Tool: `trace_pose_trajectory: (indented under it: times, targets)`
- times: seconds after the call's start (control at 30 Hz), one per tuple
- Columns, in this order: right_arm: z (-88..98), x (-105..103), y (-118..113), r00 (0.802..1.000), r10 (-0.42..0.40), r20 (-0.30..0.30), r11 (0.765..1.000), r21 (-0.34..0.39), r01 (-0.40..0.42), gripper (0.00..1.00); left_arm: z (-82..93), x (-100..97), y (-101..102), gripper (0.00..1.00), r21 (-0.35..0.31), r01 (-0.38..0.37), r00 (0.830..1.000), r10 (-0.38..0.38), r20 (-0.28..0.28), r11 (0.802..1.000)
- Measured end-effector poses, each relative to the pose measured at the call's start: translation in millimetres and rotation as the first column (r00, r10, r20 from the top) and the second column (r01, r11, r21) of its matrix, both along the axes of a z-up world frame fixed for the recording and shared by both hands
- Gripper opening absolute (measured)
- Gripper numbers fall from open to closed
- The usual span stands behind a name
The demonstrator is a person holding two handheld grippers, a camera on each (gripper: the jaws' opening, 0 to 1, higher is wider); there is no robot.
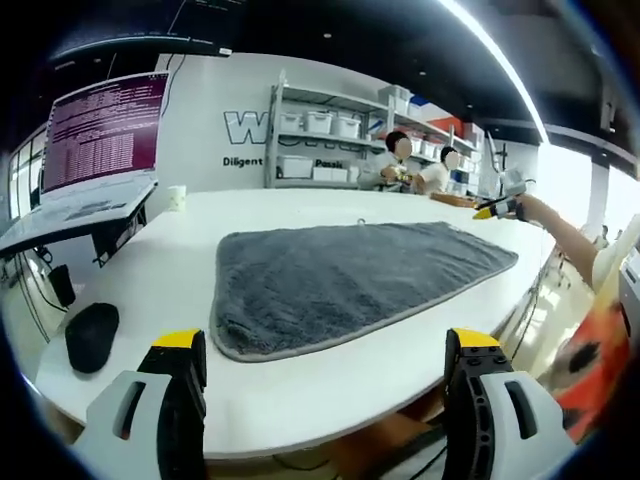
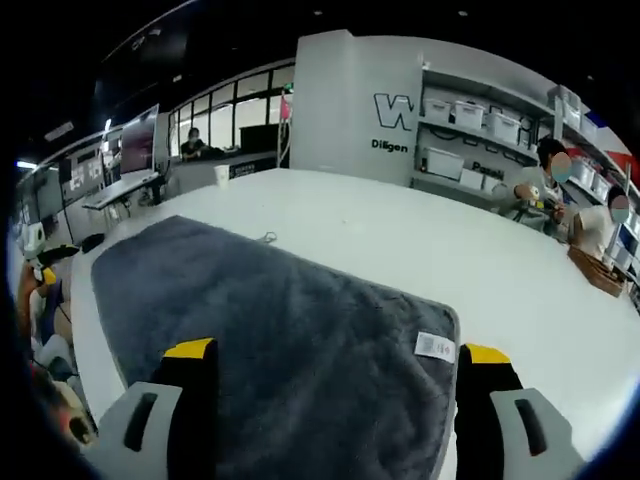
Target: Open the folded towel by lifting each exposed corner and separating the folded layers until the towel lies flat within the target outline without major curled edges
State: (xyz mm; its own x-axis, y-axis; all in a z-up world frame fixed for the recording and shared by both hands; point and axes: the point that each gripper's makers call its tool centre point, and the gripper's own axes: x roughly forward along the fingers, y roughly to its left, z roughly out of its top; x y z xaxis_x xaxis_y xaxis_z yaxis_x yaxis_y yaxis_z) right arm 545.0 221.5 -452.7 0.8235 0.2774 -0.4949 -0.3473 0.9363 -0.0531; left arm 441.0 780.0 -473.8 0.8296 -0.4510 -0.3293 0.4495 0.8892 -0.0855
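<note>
A grey towel [image 1: 350,280] lies spread out on the white table [image 1: 170,270], its edges mostly flat and its near corner rounded. My left gripper [image 1: 328,345] hovers at the table's near edge, short of the towel, open with nothing between its yellow-tipped fingers [image 1: 180,342]. The right gripper [image 1: 497,208] shows small at the towel's far right corner, held by a person's arm. In the right gripper view the towel [image 2: 270,340] stretches away with a white label [image 2: 435,346] at its near corner. My right gripper [image 2: 338,352] stands open just above that end of the towel, holding nothing.
A black mouse pad [image 1: 92,335] lies at the table's left edge. A paper cup [image 1: 177,197] stands at the back, beside a monitor [image 1: 100,130] and laptop. A small object [image 2: 265,238] lies by the towel's far edge. Shelves with bins [image 1: 320,140] and seated people are behind.
</note>
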Motion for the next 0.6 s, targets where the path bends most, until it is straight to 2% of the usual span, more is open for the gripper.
trace_pose_trajectory:
  times: [0.23, 0.37, 0.6]
  targets:
    - [-0.2, -43.9, 8.2, 0.999, 0.033, 0.0, 0.999, 0.0, -0.033, 0.99, 0.6, 0.5, 8.5, 0.97, 0.0, -0.022, 1.0, 0.022, 0.0, 1.0]
    - [1.3, -63.9, 14.0, 0.999, 0.038, 0.024, 0.999, 0.022, -0.039, 0.99, 0.5, 1.6, 9.4, 0.97, 0.003, -0.026, 1.0, 0.026, -0.001, 1.0]
    - [-10.7, -95.7, 22.9, 0.998, 0.059, 0.013, 0.998, 0.035, -0.06, 0.99, -1.2, 2.1, 5.2, 0.97, 0.013, -0.01, 1.0, 0.01, -0.008, 1.0]
